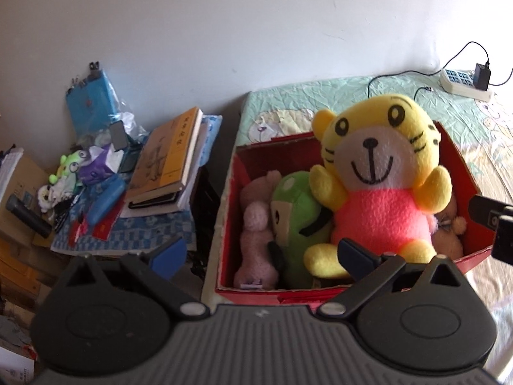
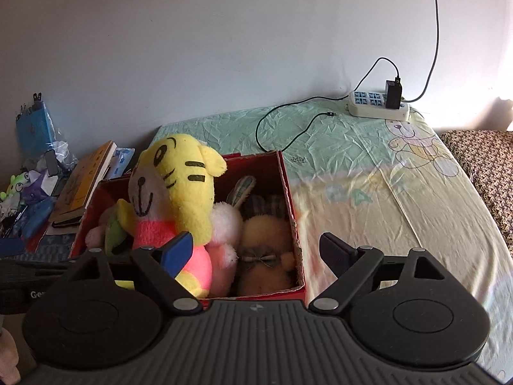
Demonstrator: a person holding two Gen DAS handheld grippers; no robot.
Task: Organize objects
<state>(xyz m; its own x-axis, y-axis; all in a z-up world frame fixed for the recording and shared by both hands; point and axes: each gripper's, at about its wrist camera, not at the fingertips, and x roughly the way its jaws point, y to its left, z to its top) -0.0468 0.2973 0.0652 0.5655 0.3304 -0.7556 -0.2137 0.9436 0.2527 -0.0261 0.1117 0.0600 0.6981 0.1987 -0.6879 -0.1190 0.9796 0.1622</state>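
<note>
Plush toys: packed into the red box [image 1: 320, 295] directly ahead of both grippers, on the bed.
Left gripper [image 1: 261, 256]: jaws spread wide, holding nothing; near box wall just beyond the fingertips, right finger in front of the tiger's foot, contact impossible to tell.
Right gripper [image 2: 256, 250]: likewise wide open and empty; blue-padded left finger overlapping the tiger's pink belly in view, right finger out past the box's right wall, over the sheet.
Yellow tiger plush [image 1: 381, 186]: sits upright on top of the others, head well above the rim; likely placed last, since no room remains lower down.
Green plush [image 1: 295, 221]: wedged just left of the tiger, pressed against the pink plush [image 1: 256, 240] along the box's left wall.
Brown plush [image 2: 266, 250]: fills the near right corner, beside a white-and-pink rabbit [image 2: 226, 224] with one ear raised.
Judgement: box looks full; open jaws suggest a release or a pause before the next pick.
Obstruction: tiger blocks reach to anything beneath it; tall box walls limit side approach.
Far left: cluttered side table with stacked books [image 1: 166, 160], a small green toy [image 1: 69, 163] and a blue bag [image 1: 91, 102].
Far right: power strip [image 2: 378, 106] with charger and trailing cable on the green bedsheet [image 2: 352, 147].
</note>
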